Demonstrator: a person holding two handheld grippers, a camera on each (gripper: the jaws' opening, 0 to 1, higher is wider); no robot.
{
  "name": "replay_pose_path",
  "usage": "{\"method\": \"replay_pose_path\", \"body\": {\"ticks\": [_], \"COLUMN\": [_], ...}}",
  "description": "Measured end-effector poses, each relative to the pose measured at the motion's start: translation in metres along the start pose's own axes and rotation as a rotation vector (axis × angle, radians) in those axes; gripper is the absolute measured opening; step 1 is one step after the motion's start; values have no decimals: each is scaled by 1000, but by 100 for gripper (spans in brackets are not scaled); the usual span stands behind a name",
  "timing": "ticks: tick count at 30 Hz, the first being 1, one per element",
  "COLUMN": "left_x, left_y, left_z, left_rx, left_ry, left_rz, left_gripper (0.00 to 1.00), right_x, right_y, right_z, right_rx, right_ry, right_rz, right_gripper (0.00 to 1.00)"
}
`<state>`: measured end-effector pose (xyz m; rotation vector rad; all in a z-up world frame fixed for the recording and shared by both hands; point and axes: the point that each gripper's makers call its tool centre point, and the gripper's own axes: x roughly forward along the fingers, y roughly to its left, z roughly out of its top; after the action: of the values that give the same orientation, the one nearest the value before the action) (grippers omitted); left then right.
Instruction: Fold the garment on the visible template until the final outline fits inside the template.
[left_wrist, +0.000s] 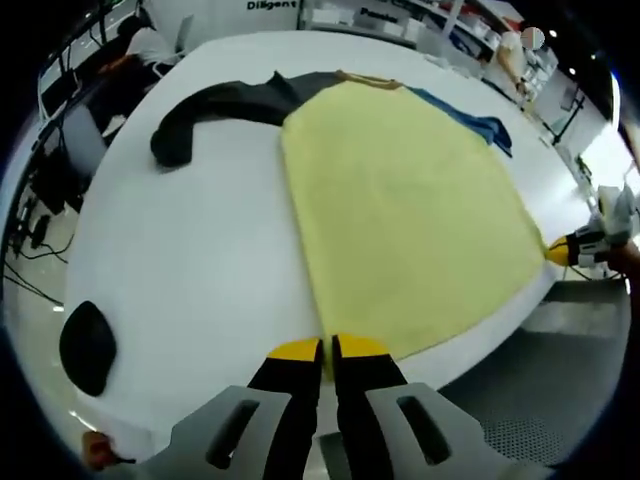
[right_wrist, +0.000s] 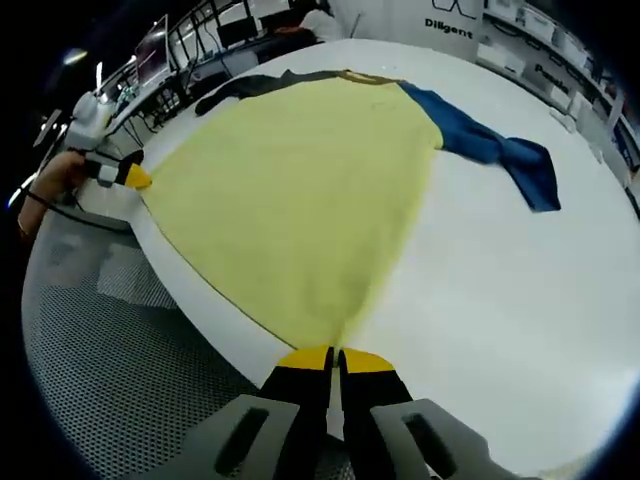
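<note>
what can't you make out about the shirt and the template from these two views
- Template: no outline shows on the white table in either view; the yellow shirt may cover it.
- Shirt hem corners: each sits pinched between a gripper's shut jaws, left gripper, right gripper.
- Black sleeve: in the right gripper view, small and far, its end cannot be made out.
- Blue sleeve: in the left gripper view, mostly hidden behind the shirt body.

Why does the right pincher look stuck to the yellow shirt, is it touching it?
Touching. In the right gripper view, the right gripper is shut on the yellow shirt's hem corner.
</note>
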<state>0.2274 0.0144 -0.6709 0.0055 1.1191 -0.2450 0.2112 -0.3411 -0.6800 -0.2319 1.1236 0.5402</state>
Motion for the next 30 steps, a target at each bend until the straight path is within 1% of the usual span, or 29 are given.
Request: {"method": "replay_pose_path", "body": {"ticks": [4, 6, 15, 17, 18, 19, 20, 21, 22, 23, 24, 25, 26, 28, 29, 30], "left_x": [3, 4, 3, 3, 3, 4, 3, 3, 2, 1, 0, 0, -2, -5, -8, -9], "left_y": [2, 3, 4, 4, 3, -3, -5, -7, -7, -6, -5, -3, -5, -7, -7, -8], "left_z": [-3, -3, -2, -1, 0, 4, 5, 7, 8, 12, 16, 21, 28, 36, 43, 47], "left_rx": [34, 39, 11, 4, 3, -1, -17, -25, -17, -4, 10, 40, 36, 24, 35, 57], "left_ry": [11, 11, 2, -12, -19, -47, -57, -69, -78, -99, -122, -148, -184, -227, -267, -288], "left_rz": [22, 27, 32, 25, 16, -22, -41, -57, -56, -51, -37, -30, -36, -46, -48, -47], "left_gripper": [4, 4, 6, 8, 12, 16, 20, 25, 29, 32, 36, 39, 43, 51, 54, 58], "right_x": [0, 1, 2, 2, 2, 2, 1, 1, 0, -4, -7, -12, -15, -21, -25, -27], "right_y": [0, -1, -2, -1, -1, 0, 1, 1, 1, 2, 3, 4, 3, 0, -3, -6], "right_z": [-1, -2, -2, -2, -2, -1, 0, 6, 12, 21, 26, 34, 39, 46, 53, 59], "right_rx": [4, -2, 39, 41, 55, 64, 82, 123, 140, 152, 169, 185, 190, 194, 202, 203], "right_ry": [5, 10, 5, 0, -6, -10, -19, -53, -80, -126, -150, -180, -203, -224, -253, -278], "right_rz": [1, 0, 5, 10, 13, 20, 33, 40, 43, 64, 80, 98, 103, 104, 103, 103], "right_gripper": [0, 0, 0, 0, 0, 1, 5, 14, 21, 26, 30, 30, 31, 35, 38, 43]}}
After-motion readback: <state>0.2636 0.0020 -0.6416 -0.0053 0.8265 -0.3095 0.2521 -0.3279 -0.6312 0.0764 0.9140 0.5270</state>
